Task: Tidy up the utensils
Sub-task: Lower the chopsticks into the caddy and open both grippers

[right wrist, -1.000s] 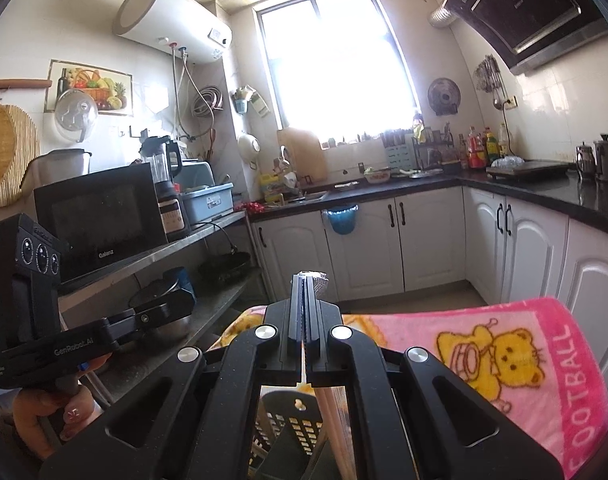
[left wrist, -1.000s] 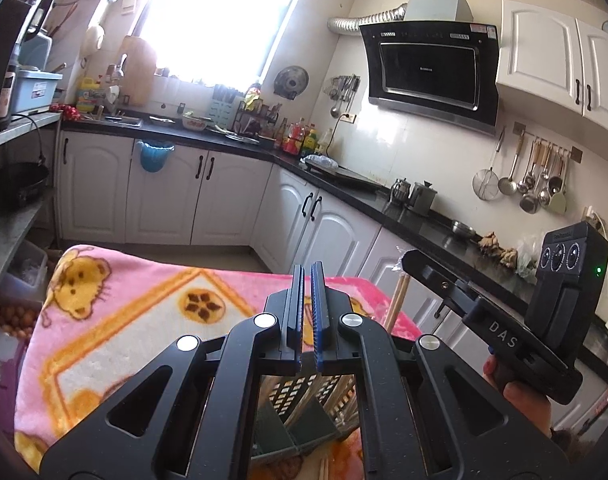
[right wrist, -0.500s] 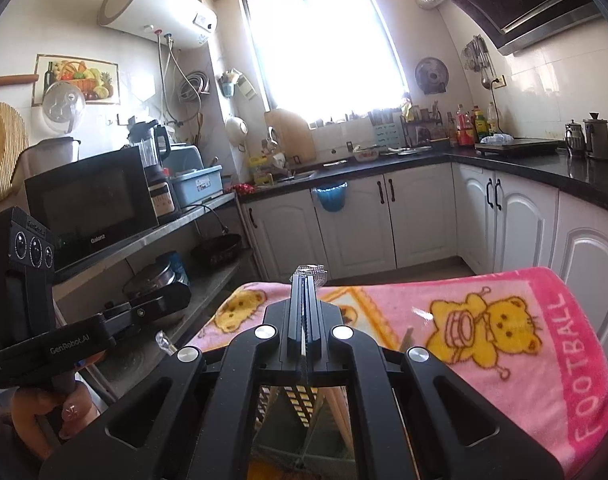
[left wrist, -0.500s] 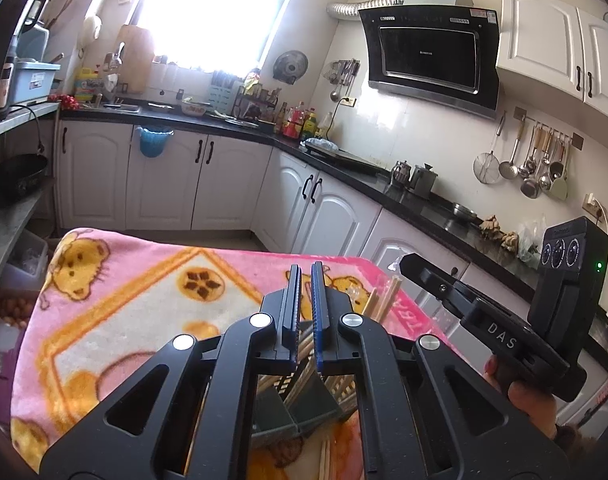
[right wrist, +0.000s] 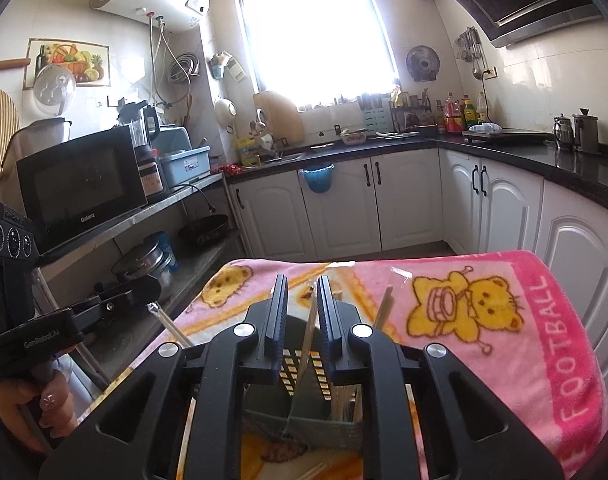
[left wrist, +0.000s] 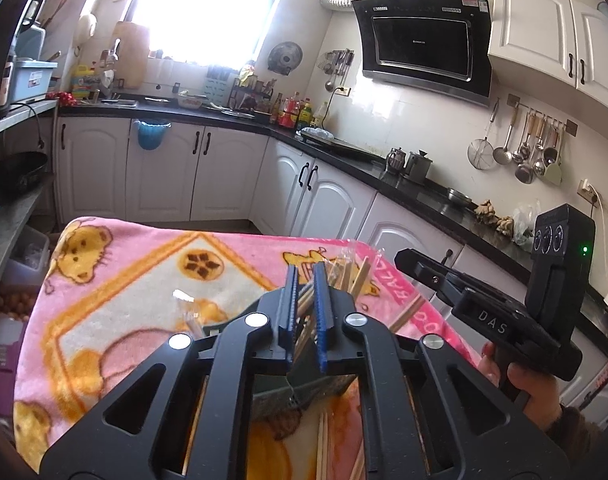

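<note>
A dark green slotted utensil holder point(left wrist: 304, 394) point(right wrist: 299, 416) stands on a pink cartoon blanket point(left wrist: 123, 300) point(right wrist: 484, 360), just below both grippers. Several wooden chopsticks point(left wrist: 354, 276) point(right wrist: 384, 308) stick up out of it. My right gripper point(right wrist: 301, 280) hangs over the holder; its jaws are opening, and one pale chopstick point(right wrist: 308, 332) stands loose in the gap. My left gripper point(left wrist: 306, 272) is also opening by a narrow gap, with thin sticks showing through it. From the right wrist view, a plastic-wrapped stick point(right wrist: 169, 322) slants down from the left gripper point(right wrist: 143, 292).
Loose chopsticks point(left wrist: 324, 440) lie on the blanket in front of the holder. A hand point(left wrist: 532, 388) holds the right gripper point(left wrist: 402, 257) close on the right. White cabinets under a black counter point(left wrist: 344, 152) run behind; a shelf with a microwave point(right wrist: 79, 188) stands on the left.
Both grippers have sunk toward the holder and tipped down. The right jaws have parted, freeing the chopstick they pinched. The left jaws have widened slightly.
</note>
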Motion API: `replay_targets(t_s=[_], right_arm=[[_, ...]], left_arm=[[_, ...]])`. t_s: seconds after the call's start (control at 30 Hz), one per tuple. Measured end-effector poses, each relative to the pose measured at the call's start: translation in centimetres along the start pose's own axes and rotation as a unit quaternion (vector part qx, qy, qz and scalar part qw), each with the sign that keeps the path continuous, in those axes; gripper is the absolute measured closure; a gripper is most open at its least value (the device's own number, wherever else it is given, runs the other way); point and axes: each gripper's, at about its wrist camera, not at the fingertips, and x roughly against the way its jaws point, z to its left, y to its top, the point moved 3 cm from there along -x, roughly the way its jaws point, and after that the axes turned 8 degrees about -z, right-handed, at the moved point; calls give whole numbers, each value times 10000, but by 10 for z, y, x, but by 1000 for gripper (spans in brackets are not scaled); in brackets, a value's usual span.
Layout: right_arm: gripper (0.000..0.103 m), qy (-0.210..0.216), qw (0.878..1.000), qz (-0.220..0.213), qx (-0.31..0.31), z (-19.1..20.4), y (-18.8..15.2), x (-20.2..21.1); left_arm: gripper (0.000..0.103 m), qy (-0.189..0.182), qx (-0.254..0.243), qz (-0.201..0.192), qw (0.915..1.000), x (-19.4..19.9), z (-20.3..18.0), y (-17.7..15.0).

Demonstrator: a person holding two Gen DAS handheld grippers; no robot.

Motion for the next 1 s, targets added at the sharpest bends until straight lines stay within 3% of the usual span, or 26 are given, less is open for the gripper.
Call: replay_targets(t_s=[0.1, 0.47, 1.0], right_arm=[[80, -51, 10000, 17, 74, 3, -2, 7], [64, -195, 9995, 132, 206, 7, -11, 31], [52, -202, 9991, 266, 259, 4, -27, 62]], left_arm=[[96, -9, 25, 29, 10000, 5, 0, -5], [72, 50, 11, 156, 9999, 20, -2, -25], [43, 92, 12, 251, 9996, 29, -9, -43]])
